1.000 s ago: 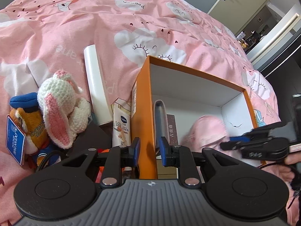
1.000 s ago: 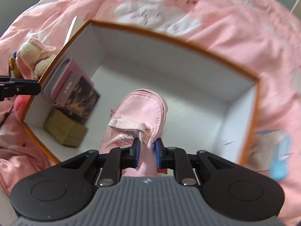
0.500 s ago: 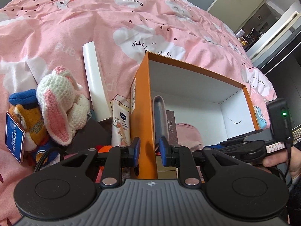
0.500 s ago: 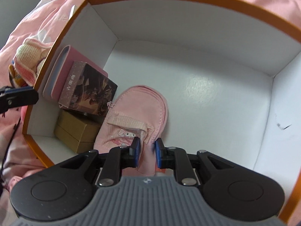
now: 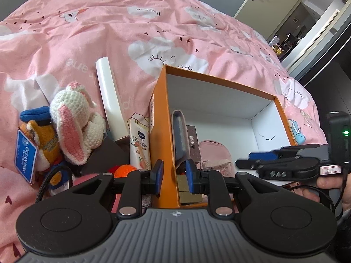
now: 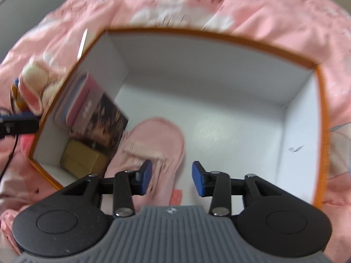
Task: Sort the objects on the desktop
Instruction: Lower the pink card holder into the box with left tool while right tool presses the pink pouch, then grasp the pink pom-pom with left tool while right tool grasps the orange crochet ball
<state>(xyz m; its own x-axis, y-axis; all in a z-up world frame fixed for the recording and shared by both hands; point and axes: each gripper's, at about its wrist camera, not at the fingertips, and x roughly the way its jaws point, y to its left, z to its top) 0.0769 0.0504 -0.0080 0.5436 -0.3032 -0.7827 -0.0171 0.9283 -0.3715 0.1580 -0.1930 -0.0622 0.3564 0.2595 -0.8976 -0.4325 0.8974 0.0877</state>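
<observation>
An orange box [image 5: 158, 131] with a white inside stands open on the bed. My left gripper [image 5: 174, 175] is shut on the box's near left wall, one pad on each side of it. The pink pouch [image 6: 153, 144] lies on the box floor, also seen as the pouch [image 5: 216, 153] in the left wrist view. My right gripper [image 6: 171, 178] hovers just above its near end. Its jaws are opening and its pads are clear of the fabric. Along the box's [image 6: 197, 32] left wall stand a dark printed box [image 6: 103, 118], a pink case [image 6: 72, 100] and a brown carton [image 6: 83, 157].
Left of the box lie a crochet bunny [image 5: 72, 118], a duck plush [image 5: 37, 135], a white tube [image 5: 110, 100], a lotion tube [image 5: 139, 144] and an orange ball [image 5: 125, 169]. The pink bedcover [image 5: 109, 32] is all around. A person's hand [image 5: 329, 184] holds the right gripper [image 5: 244, 160].
The right gripper carried the pink pouch down into the box, then its jaws spread and let it go. The left gripper has kept still on the box wall.
</observation>
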